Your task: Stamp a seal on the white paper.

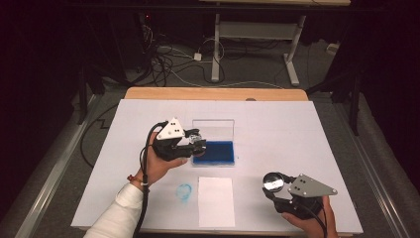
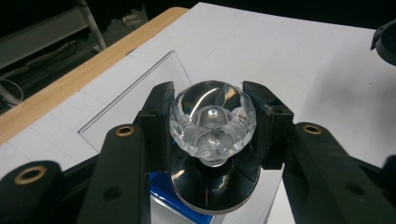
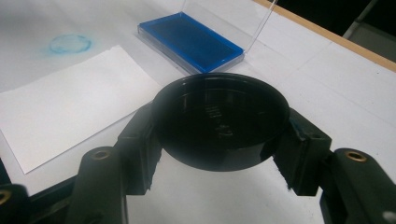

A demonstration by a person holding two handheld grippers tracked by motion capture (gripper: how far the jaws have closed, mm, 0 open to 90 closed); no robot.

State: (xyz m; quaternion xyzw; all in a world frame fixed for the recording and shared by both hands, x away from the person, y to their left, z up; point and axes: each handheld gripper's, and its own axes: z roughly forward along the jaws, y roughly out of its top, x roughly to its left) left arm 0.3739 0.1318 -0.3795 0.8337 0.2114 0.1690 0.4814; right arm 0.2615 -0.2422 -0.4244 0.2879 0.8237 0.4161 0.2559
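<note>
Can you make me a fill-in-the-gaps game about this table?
1. The left tongs are shut on a clear crystal-like ____.
2. The ink pad in the open clear case is coloured ____.
3. The right tongs hold a round black ____.
4. The sheet of paper is coloured ____.

Missing words: stamp; blue; cap; white

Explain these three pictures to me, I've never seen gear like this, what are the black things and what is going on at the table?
A person sits at a table under a white cover and holds a hand tool in each hand; each tool has two black fingers that pinch. One picture looks down from above. The other two come from small cameras that ride on the tools and look along their fingers.

The left gripper is shut on a stamp with a clear faceted knob, above an open ink pad case with a blue pad. The right gripper is shut on a round black cap.

On the cover also lie a white sheet of paper and a faint blue ring mark.
</note>
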